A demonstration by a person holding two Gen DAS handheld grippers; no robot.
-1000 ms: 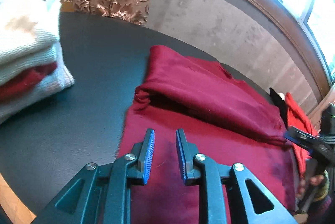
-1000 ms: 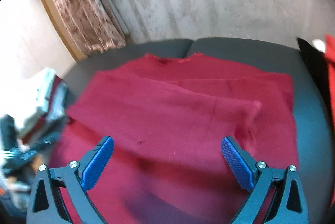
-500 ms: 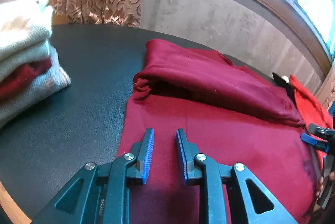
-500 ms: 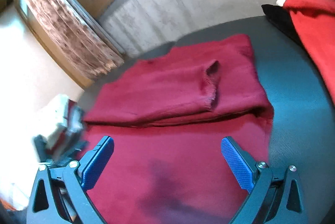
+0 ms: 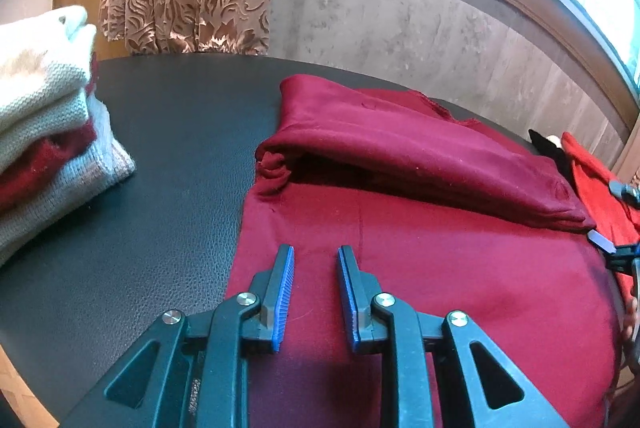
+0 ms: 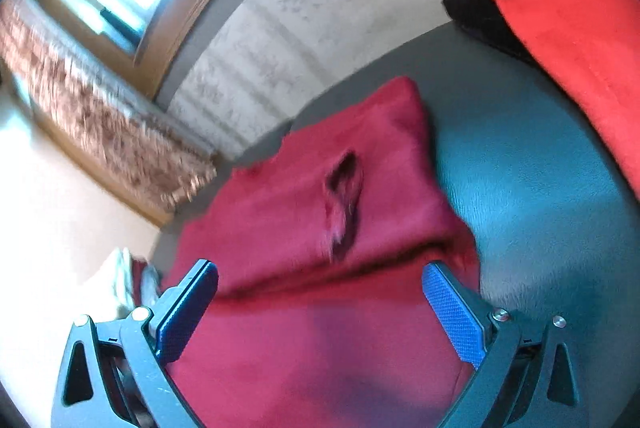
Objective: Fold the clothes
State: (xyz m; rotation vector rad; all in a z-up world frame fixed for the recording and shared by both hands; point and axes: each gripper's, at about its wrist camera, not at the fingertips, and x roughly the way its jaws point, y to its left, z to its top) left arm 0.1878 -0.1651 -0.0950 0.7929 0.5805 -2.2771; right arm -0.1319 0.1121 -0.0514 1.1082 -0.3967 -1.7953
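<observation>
Dark red garment [image 5: 420,248] is spread flat on the black table, right under and ahead of the left claw [image 5: 314,292]. Its far half is folded back toward the claw into a thick doubled layer with a bunched left corner. From the right claw [image 6: 320,304] a sleeve opening [image 6: 344,203] shows on top of that fold.

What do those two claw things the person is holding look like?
Both the left gripper and the right gripper are black plastic frames with triangular cut-outs and silver screws, each ending in two flat fingers faced with ridged blue pads.
</observation>
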